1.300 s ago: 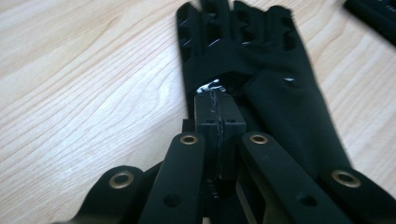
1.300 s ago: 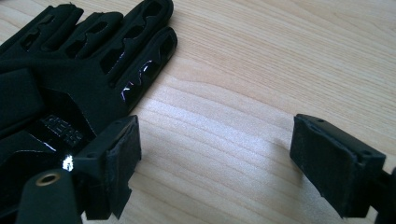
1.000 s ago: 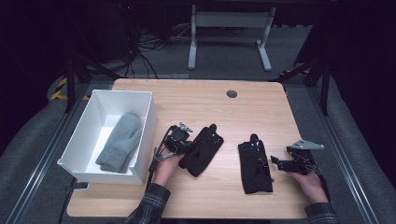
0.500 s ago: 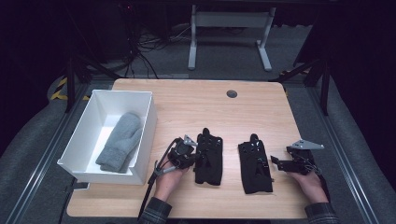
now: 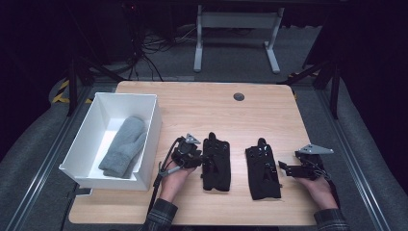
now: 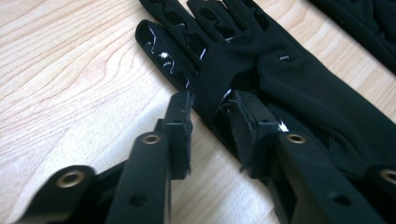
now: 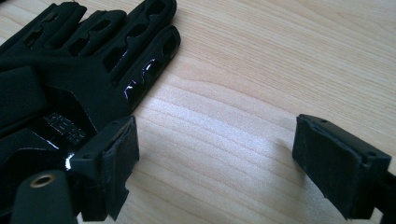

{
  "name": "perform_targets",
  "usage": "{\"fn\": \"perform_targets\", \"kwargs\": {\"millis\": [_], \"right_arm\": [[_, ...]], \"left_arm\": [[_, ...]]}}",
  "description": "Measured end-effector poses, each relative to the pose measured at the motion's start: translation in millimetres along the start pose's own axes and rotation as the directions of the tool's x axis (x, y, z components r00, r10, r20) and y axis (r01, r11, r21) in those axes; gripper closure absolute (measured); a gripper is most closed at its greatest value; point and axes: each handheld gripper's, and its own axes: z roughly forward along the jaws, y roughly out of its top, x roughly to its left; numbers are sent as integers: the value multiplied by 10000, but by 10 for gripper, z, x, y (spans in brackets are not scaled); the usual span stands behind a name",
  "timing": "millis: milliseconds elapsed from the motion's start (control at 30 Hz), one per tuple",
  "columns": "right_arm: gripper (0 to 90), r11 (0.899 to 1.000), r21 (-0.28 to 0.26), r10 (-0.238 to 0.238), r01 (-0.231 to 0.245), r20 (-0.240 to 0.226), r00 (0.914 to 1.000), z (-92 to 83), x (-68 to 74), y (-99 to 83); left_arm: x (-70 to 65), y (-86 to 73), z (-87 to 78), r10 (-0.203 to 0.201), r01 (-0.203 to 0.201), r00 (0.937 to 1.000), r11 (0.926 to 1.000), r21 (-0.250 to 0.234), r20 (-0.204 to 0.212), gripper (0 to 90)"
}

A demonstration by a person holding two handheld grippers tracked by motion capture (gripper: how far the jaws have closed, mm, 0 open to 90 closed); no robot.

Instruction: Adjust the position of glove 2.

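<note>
Two black gloves lie side by side near the front edge of the table point(image 5: 202, 103). The left glove point(image 5: 216, 162) has the left gripper point(image 5: 199, 158) at its left edge; its jaws have just been opening, a fold of glove between them, seemingly no longer pinched. The right gripper point(image 5: 284, 168) gapes wide beside the right glove point(image 5: 262, 172). At the table's left edge a white bin point(image 5: 149, 132) holds a grey mitten point(image 5: 123, 147).

Table point(image 5: 202, 103): pale wood grain, matt. Black gloves point(image 5: 216, 162) point(image 5: 262, 172): smooth cloth with glossy patches. Mitten point(image 5: 123, 147): grey knit. Bin point(image 5: 150, 132): white plastic.
</note>
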Motion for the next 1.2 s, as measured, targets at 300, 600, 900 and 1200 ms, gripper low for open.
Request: {"fn": "perform_targets", "kwargs": {"millis": [300, 600, 900, 1200], "right_arm": [[150, 10000, 4, 0, 0, 2, 10000, -1, 1, 0], [558, 9996, -186, -224, 211, -755, 9969, -99, 40, 28], [896, 9978, -26, -640, 656, -2638, 9624, -127, 213, 78], [898, 9959, 203, -781, 876, -2880, 9544, -47, 294, 104]], "left_arm": [[-44, -14, 95, 55, -53, 9998, 9999, 132, -195, 727], [-62, -34, 98, -153, 152, 9997, 9999, -24, -167, 867], [-45, -33, 88, -409, 412, 9991, 9990, -176, 145, 874], [-37, -8, 48, -704, 733, 9960, 9958, -539, 545, 876]]}}
